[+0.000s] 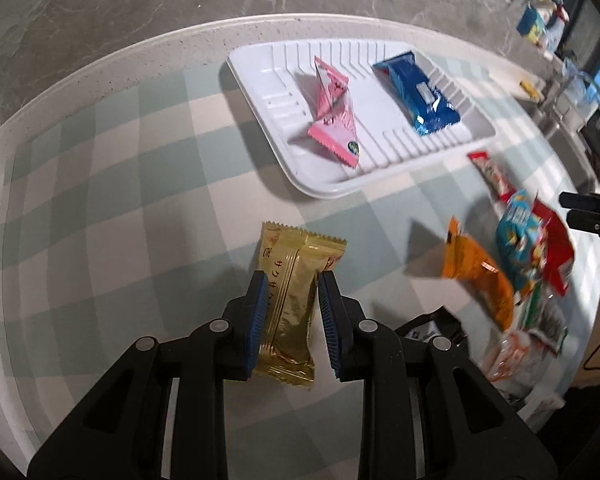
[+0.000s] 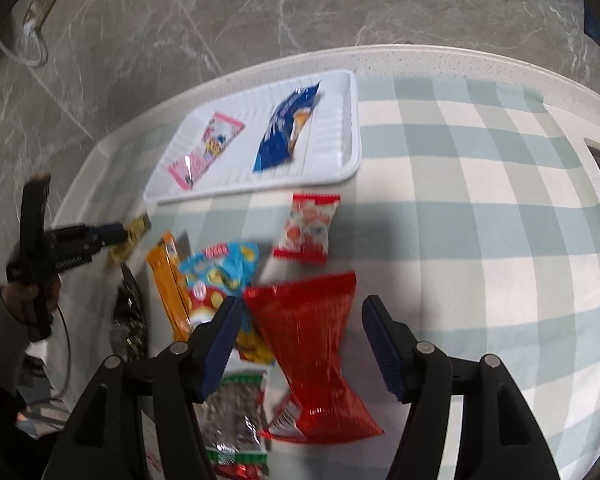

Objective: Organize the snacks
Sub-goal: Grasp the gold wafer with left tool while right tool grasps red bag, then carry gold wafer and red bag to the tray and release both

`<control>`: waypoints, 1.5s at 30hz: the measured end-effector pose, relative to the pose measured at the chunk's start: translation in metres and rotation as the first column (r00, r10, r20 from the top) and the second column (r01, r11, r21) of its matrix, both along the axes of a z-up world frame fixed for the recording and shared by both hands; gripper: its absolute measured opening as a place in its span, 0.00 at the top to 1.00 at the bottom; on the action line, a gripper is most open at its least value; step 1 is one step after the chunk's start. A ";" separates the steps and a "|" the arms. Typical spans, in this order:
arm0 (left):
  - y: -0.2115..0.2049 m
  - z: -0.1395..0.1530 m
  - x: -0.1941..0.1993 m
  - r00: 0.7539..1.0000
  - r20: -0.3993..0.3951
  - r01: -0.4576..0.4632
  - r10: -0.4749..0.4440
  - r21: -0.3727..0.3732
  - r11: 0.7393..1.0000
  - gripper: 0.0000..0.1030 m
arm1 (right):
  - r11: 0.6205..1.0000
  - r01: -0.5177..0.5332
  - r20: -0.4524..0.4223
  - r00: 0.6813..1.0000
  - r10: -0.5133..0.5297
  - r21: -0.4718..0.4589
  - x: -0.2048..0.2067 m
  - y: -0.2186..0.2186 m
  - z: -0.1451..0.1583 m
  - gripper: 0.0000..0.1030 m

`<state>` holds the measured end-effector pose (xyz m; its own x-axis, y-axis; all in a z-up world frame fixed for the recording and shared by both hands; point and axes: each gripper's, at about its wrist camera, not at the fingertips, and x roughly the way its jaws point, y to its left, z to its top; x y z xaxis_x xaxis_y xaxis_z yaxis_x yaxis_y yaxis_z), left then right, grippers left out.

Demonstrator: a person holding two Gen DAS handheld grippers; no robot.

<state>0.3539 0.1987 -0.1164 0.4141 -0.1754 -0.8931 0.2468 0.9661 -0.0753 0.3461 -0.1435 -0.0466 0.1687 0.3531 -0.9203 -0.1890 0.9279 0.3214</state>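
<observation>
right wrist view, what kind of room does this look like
Probably a home dining or living area, though that is a guess. A round table with a green-and-white checked cloth stands on a grey marble-look tile floor, and a white power strip lies on that floor.

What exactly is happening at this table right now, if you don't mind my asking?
A person is sorting snacks with two handheld grippers. The left gripper is shut on a gold packet, short of the white tray, which already holds a pink packet and a blue packet. The right gripper is open around a red bag in the unsorted pile.
</observation>
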 end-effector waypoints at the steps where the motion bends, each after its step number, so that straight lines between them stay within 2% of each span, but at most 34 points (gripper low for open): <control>1: -0.001 0.000 -0.001 1.000 0.003 0.007 -0.007 0.008 1.000 0.76 | 1.000 -0.009 0.000 1.000 0.009 -0.011 -0.003 0.001 -0.001 0.36; 8: -0.006 -0.001 0.002 0.999 0.004 0.048 -0.049 0.056 0.997 0.71 | 0.995 -0.060 -0.007 0.998 0.060 -0.078 -0.014 0.007 -0.010 0.36; 9: -0.006 -0.002 0.001 0.999 0.002 0.053 -0.053 0.059 0.997 0.65 | 0.994 -0.063 -0.008 0.998 0.063 -0.084 -0.014 0.008 -0.011 0.36; 10: -0.007 -0.004 0.002 0.998 -0.002 0.058 -0.058 0.062 0.996 0.52 | 0.994 -0.068 -0.010 0.998 0.067 -0.090 -0.015 0.008 -0.012 0.36; 12: -0.008 -0.007 0.003 0.997 -0.012 0.072 -0.071 0.057 0.996 0.48 | 0.991 -0.079 -0.019 0.997 0.078 -0.104 -0.016 0.010 -0.016 0.36; 18: -0.009 -0.018 0.004 0.996 -0.040 0.085 -0.083 0.062 0.994 0.48 | 0.984 -0.118 -0.037 0.993 0.114 -0.133 -0.018 0.017 -0.024 0.36; 26: -0.009 -0.020 0.007 0.996 -0.029 0.092 -0.090 0.057 0.994 0.48 | 0.985 -0.117 -0.052 0.992 0.112 -0.125 -0.018 0.017 -0.028 0.36; 30: -0.009 -0.020 0.007 0.995 -0.011 0.101 -0.101 0.061 0.993 0.48 | 0.986 -0.119 -0.063 0.992 0.112 -0.119 -0.018 0.016 -0.030 0.47; 33: -0.010 -0.021 0.005 0.994 0.002 0.109 -0.109 0.073 0.991 0.48 | 0.986 -0.121 -0.071 0.991 0.113 -0.113 -0.019 0.016 -0.032 0.60; 35: -0.010 -0.020 0.003 0.994 0.011 0.105 -0.106 0.074 0.992 0.55 | 0.988 -0.116 -0.073 0.991 0.108 -0.101 -0.020 0.015 -0.033 0.62; 37: -0.008 -0.019 0.002 0.995 0.020 0.098 -0.099 0.074 0.992 0.68 | 0.991 -0.107 -0.074 0.992 0.100 -0.086 -0.020 0.013 -0.032 0.63; 38: -0.006 -0.018 0.002 0.996 0.019 0.091 -0.093 0.060 0.994 0.70 | 0.992 -0.100 -0.076 0.993 0.095 -0.077 -0.019 0.012 -0.032 0.64; 45: 0.004 -0.015 0.000 0.999 0.004 0.049 -0.049 -0.031 0.998 0.72 | 0.999 0.003 -0.119 0.993 0.001 0.040 -0.016 -0.006 -0.034 0.66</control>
